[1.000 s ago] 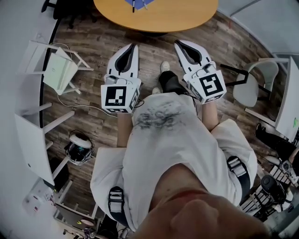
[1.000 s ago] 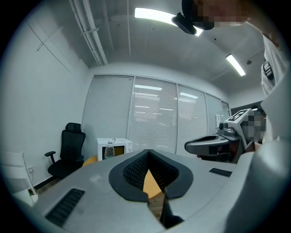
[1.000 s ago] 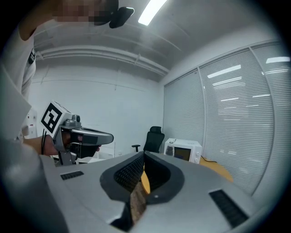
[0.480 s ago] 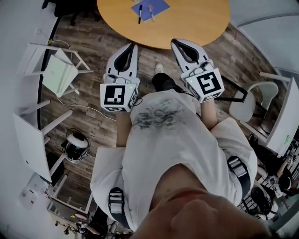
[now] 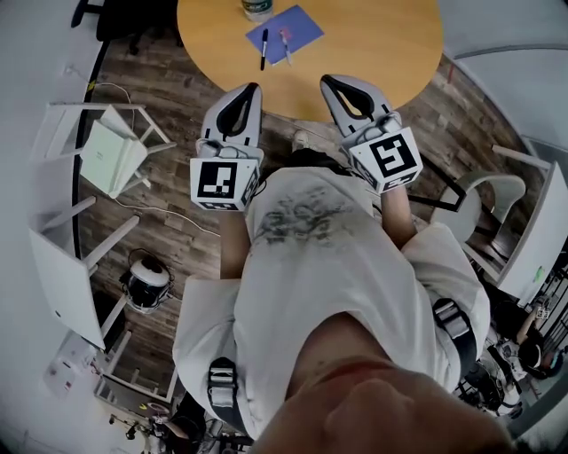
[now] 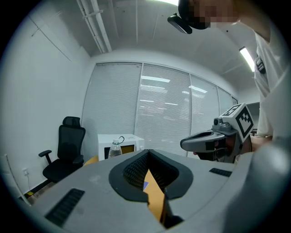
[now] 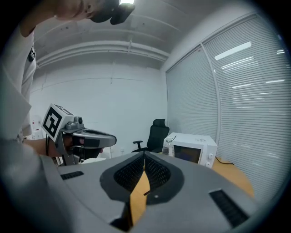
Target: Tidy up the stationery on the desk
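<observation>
A blue notebook (image 5: 284,32) lies on the round wooden table (image 5: 382,35) in the head view. A black pen (image 5: 264,49) rests at its left edge, and a second pen (image 5: 287,46) lies on its cover. My left gripper (image 5: 252,88) reaches the table's near edge, shut and holding nothing. My right gripper (image 5: 329,81) is level with it to the right, also shut and empty. The left gripper view shows the closed left gripper (image 6: 148,153) with a sliver of table and notebook behind it. The right gripper view shows the closed right gripper (image 7: 144,157).
A water bottle (image 5: 257,8) stands on the table behind the notebook, with a white microwave (image 6: 121,144) near it. A black office chair (image 6: 66,154) stands to the left. On the floor are white folded frames (image 5: 111,146), a cable and a helmet (image 5: 146,282). A white chair (image 5: 493,191) stands at the right.
The person has stepped toward the table. The notebook, pens and bottle have come fully into view, and both shut grippers now reach the table's near edge.
</observation>
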`<state>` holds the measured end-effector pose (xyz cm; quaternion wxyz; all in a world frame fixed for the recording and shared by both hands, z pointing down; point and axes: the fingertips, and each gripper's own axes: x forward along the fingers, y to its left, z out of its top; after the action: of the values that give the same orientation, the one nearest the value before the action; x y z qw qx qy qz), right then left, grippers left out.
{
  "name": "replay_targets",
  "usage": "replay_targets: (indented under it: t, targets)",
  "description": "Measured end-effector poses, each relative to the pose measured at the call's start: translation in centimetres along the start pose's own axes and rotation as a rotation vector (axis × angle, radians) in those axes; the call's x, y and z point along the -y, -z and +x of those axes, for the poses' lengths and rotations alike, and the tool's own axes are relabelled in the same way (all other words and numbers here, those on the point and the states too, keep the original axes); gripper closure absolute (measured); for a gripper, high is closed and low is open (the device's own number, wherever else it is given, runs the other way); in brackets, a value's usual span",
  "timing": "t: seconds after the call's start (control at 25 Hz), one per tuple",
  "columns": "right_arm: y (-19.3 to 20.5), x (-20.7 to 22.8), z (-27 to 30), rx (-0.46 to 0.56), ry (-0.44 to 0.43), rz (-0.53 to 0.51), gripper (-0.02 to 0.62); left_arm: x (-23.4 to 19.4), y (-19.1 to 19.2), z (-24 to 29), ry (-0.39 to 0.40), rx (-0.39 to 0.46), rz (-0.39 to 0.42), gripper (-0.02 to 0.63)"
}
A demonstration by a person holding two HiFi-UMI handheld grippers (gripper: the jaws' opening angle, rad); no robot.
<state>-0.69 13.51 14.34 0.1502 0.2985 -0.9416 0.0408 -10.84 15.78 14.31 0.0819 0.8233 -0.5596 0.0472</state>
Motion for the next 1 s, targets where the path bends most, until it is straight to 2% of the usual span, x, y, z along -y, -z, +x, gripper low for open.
replay_targets:
  t: [0.32, 1.0]
  targets:
    - [2.1, 1.5, 3.9, -0.058, 0.020, 0.048, 0.534, -2.7, 1.9, 3.7, 0.056, -0.061, 0.008, 0.597]
    - [6.6, 4.3, 13.2, -0.165, 0.177, 0.152, 0.534, -10.5, 7.2, 11.3, 0.266, -0.156, -0.021, 0.597]
